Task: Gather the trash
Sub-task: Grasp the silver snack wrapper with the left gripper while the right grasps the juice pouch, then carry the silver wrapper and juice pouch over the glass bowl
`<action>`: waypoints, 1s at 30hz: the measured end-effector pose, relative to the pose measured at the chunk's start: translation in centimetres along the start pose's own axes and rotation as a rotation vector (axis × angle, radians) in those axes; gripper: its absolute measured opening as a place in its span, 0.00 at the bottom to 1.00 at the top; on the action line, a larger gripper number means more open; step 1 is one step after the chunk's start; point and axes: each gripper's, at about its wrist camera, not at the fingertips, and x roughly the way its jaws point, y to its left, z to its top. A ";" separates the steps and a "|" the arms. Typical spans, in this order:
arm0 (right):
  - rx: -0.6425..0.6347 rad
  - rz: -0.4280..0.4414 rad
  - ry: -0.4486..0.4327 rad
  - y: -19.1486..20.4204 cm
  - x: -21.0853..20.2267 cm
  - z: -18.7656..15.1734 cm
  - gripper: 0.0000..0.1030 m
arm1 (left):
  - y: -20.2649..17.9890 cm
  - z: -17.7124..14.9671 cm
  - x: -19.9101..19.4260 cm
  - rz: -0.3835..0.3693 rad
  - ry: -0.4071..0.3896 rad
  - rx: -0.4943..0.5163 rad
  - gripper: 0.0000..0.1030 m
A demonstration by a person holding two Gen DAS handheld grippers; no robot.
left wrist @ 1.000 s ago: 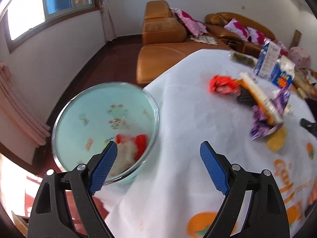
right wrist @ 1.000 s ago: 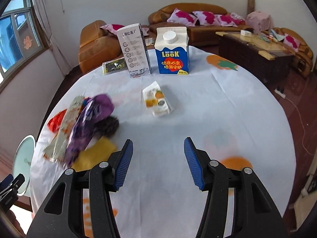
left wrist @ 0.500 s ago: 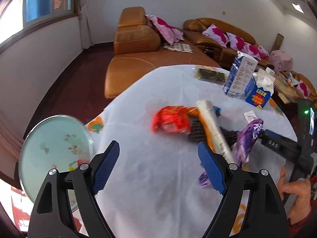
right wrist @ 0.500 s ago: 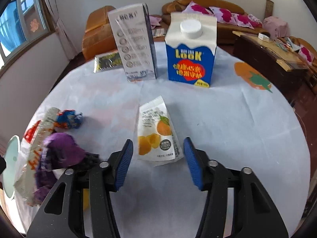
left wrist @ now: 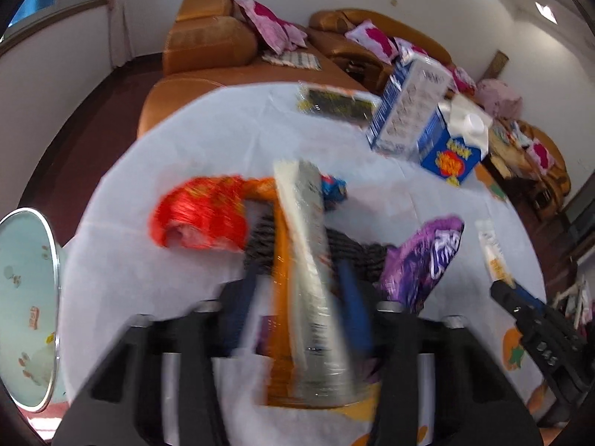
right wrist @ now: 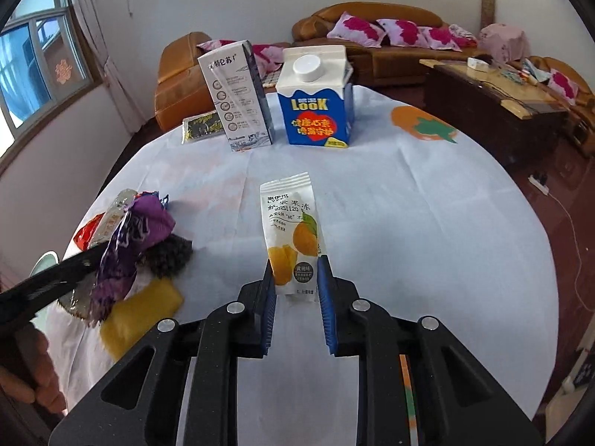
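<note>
Your right gripper (right wrist: 295,290): jaws narrowed around near end of white orange-print jelly pouch (right wrist: 292,238), flat on white tablecloth (right wrist: 427,223).

Your left gripper (left wrist: 297,297): blurred, jaws flank long silver-orange wrapper (left wrist: 305,267); contact unclear.

Judgement: early; pile, two cartons left.

My left view is smeared with motion blur: my left gripper (left wrist: 297,297) and the long silver wrapper (left wrist: 308,278) between its fingers lack sharp edges, so I cannot tell whether they touch. At nine o'clock, the frame edge crops the bowl (left wrist: 26,308).
</note>
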 end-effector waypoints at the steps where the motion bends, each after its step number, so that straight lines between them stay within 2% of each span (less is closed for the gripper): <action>1: 0.002 -0.002 -0.004 0.1 -0.3 -0.1 0.22 | 0.0 -0.2 0.0 -0.002 0.003 0.001 0.27; 3: 0.005 -0.002 -0.013 0.3 -0.8 -0.4 0.22 | 0.3 -0.5 -0.7 -0.022 -0.011 -0.001 0.22; 5: 0.004 -0.007 -0.030 0.8 -1.7 -0.7 0.22 | 0.6 -0.8 -2.2 -0.010 -0.044 0.015 0.20; 12: -0.013 -0.010 -0.109 3.2 -5.3 -2.0 0.22 | 2.7 -2.3 -7.1 0.134 -0.127 0.041 0.20; 17: -0.039 0.027 -0.109 5.9 -6.6 -3.2 0.22 | 4.9 -4.2 -9.3 0.215 -0.142 0.052 0.20; 30: -0.139 0.139 -0.087 13.9 -7.3 -5.0 0.22 | 10.6 -7.5 -12.5 0.319 -0.143 -0.025 0.20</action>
